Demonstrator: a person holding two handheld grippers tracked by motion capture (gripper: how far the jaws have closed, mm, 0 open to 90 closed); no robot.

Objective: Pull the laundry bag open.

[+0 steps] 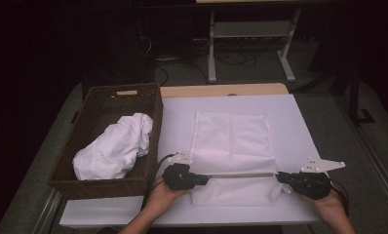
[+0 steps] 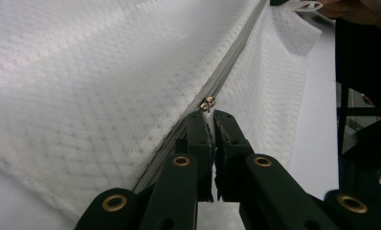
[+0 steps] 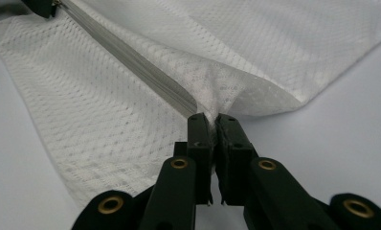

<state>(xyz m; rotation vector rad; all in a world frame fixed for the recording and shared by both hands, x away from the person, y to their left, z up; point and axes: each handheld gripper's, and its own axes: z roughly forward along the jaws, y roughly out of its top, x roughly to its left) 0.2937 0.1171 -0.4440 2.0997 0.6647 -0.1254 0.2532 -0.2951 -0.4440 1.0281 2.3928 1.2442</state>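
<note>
Here both grippers, left gripper (image 1: pixel 204 179) and right gripper (image 1: pixel 281 177), pinch the mesh bag (image 1: pixel 231 141).

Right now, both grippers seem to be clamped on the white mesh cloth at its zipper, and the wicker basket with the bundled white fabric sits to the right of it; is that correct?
Not quite: the wicker basket with the bundled white fabric sits left of the mesh cloth, as the high view shows. Otherwise correct: the left gripper and right gripper are clamped on it along the zipper.

no readable text, no labels, no brands, no numbers — nothing legible
</note>
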